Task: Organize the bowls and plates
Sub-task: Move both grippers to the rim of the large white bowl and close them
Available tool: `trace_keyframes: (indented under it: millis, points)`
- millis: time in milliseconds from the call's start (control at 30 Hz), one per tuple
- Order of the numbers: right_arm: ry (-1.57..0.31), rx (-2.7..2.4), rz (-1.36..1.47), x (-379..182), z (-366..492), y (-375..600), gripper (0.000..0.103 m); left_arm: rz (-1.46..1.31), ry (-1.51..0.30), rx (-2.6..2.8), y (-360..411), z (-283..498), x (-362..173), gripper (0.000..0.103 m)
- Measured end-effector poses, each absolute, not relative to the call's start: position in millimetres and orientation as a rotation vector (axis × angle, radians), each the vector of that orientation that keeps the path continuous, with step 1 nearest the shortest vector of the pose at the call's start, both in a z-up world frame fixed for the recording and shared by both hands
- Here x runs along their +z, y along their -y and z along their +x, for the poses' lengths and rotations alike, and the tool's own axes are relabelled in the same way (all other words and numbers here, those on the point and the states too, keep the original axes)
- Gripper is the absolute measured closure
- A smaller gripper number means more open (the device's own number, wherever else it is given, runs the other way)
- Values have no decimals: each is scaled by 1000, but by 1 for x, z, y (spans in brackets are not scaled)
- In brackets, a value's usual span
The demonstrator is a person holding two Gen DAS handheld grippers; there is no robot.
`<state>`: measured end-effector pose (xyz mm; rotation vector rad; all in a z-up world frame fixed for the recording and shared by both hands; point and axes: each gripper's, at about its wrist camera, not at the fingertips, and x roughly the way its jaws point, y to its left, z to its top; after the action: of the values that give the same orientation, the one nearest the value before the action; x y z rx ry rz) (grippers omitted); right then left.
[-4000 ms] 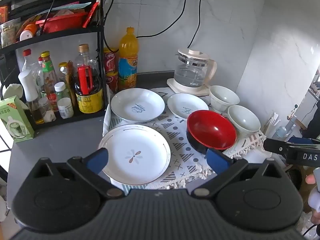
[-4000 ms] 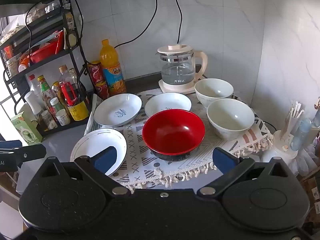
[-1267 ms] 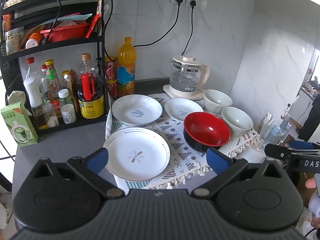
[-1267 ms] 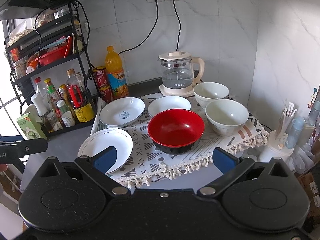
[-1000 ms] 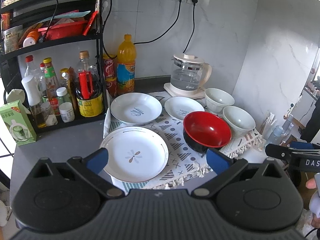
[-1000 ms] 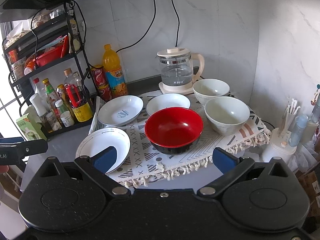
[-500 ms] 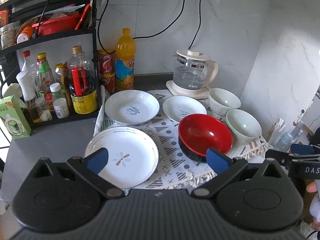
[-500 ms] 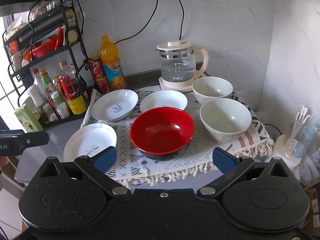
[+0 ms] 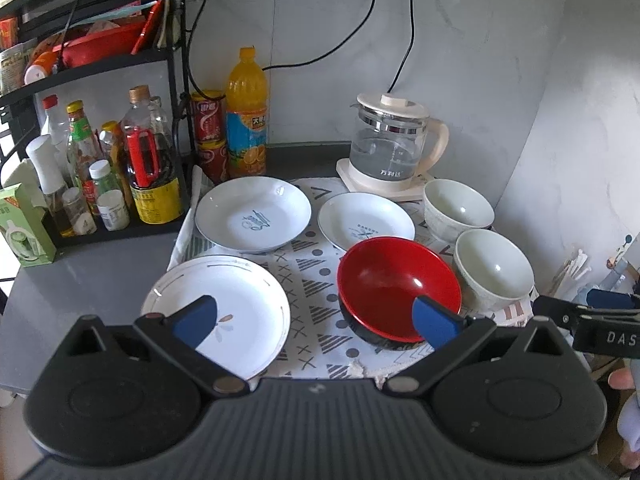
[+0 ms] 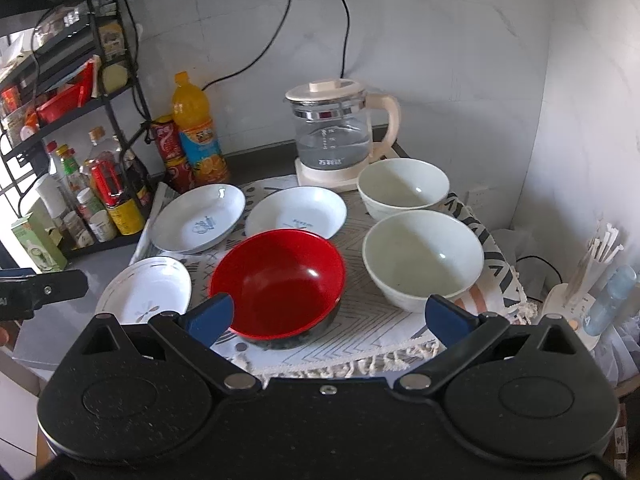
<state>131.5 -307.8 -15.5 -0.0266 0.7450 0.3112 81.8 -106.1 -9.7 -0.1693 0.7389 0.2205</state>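
Grey counter point(image 9: 92, 268) ahead of you carries a patterned fringed cloth point(image 10: 372, 320) with every dish laid out singly, so nothing is stacked yet. Your left gripper point(image 9: 314, 316) and right gripper point(image 10: 328, 316) both hover wide open and empty. Between your right fingers sits the glossy red bowl point(image 10: 280, 280); the flower-print white plate point(image 9: 224, 308) lies under your left.

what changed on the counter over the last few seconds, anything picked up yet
Nothing picked up. Both grippers, left gripper and right gripper, moved in toward the dishes, wide open, the right one toward the red bowl. The plates, white bowls and kettle stayed where they were on the patterned cloth.
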Motion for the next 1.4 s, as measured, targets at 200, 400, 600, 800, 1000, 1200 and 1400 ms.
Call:
trace_keyframes:
  millis: [200, 400, 600, 800, 1000, 1200, 1400]
  points:
    - [-738, 311, -30, -21, 149, 314, 0, -151, -756, 204, 118, 105, -13, 0]
    - [-744, 281, -14, -36, 173, 324, 2, -126, -763, 157, 128, 146, -25, 2]
    - [-774, 233, 3, -49, 204, 341, 11, -112, -783, 94, 139, 197, -40, 2]
    - [-817, 186, 23, -63, 232, 354, 20, -96, -820, 6, 157, 244, -55, 4]
    - [-851, 140, 32, -76, 255, 363, 28, -70, -863, -68, 173, 279, -70, 7]
    - [-894, 90, 59, -90, 272, 376, 37, -45, -885, -140, 187, 312, -81, 16]
    - [-950, 62, 107, -106, 286, 389, 50, -23, -937, -216, 204, 341, -97, 39]
